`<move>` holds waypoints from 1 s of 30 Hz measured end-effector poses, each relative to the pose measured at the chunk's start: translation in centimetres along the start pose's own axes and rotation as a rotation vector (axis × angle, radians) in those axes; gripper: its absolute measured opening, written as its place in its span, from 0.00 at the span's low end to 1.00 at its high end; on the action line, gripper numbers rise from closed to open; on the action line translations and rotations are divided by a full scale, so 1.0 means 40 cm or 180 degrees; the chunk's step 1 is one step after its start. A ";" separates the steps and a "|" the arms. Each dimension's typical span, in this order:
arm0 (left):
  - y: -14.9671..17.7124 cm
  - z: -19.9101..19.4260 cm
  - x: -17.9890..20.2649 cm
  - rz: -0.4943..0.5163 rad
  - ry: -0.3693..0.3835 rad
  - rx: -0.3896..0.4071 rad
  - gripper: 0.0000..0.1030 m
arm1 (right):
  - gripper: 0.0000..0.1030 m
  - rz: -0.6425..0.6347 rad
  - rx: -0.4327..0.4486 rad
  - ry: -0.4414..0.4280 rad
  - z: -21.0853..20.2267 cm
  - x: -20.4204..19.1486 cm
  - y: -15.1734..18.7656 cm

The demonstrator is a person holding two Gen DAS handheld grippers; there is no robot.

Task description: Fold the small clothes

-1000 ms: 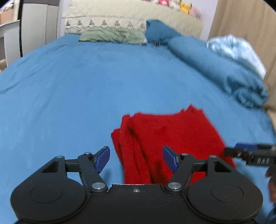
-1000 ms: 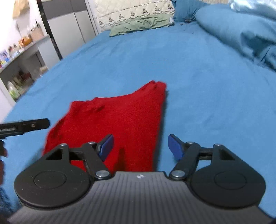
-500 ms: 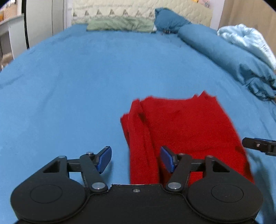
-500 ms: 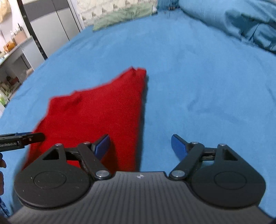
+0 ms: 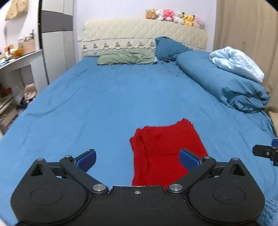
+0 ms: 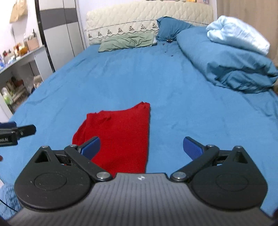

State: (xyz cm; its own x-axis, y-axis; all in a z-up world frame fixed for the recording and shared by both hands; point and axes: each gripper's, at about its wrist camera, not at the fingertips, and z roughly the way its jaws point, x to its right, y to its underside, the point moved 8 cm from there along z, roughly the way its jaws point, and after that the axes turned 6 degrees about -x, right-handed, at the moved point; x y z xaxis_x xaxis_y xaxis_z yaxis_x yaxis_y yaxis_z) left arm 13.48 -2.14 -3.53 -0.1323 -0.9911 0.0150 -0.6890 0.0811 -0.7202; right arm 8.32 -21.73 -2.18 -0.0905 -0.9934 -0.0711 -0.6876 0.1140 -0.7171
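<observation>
Left wrist view
Left gripper (image 5: 137, 160): jaws spread wide, blue pads apart, nothing between them; held above the bed.
Red garment (image 5: 166, 153): folded into a rough rectangle, lying flat on the blue sheet (image 5: 97, 104) at the near part of the bed; layered edges show along its left side, and its near end is hidden behind the gripper body.
Right gripper (image 5: 265, 151): only a dark tip enters at the right edge, beside the garment and apart from it.
Background: green pillow (image 5: 126, 58) and blue pillow (image 5: 169, 48) at the quilted headboard (image 5: 144, 34); plush toys (image 5: 173, 15) in a row on top; rolled blue duvet (image 5: 224, 85) along the right with a pale blue blanket (image 5: 236, 62) on it.

Right wrist view
Right gripper (image 6: 141, 147): released, jaws wide, empty.
Red garment (image 6: 119, 135): under and ahead of the left pad, flat on the sheet, not touched.
Left gripper (image 6: 17, 133): dark tip at the left edge, apart from the garment.
</observation>
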 end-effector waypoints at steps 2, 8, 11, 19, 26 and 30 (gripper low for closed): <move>0.025 -0.036 0.002 -0.0024 -0.0026 -0.0032 1.00 | 1.00 -0.0024 -0.0036 0.0059 -0.037 -0.010 0.020; 0.121 -0.092 0.013 0.0091 -0.0165 -0.0064 1.00 | 1.00 -0.0017 -0.0171 0.0173 -0.103 -0.030 0.104; 0.165 -0.090 0.019 0.0059 -0.0112 -0.0190 1.00 | 1.00 -0.0016 -0.0263 0.0257 -0.108 -0.037 0.154; 0.186 -0.102 0.030 0.0125 -0.0150 -0.0136 1.00 | 1.00 -0.0056 -0.0463 0.0337 -0.092 -0.048 0.236; 0.188 -0.104 0.032 0.0156 -0.0165 -0.0093 1.00 | 1.00 -0.0007 -0.0487 0.0335 -0.091 -0.046 0.243; 0.188 -0.104 0.035 0.0167 -0.0172 -0.0086 1.00 | 1.00 -0.0008 -0.0501 0.0334 -0.086 -0.040 0.241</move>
State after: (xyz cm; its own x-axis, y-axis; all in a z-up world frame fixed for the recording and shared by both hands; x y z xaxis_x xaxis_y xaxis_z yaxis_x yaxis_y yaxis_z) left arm 5.15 -2.48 -6.05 -0.1305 -0.9896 -0.0604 -0.7011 0.1352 -0.7001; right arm -0.63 -18.98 -6.60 -0.1576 -0.9875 0.0091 -0.7914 0.1207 -0.5993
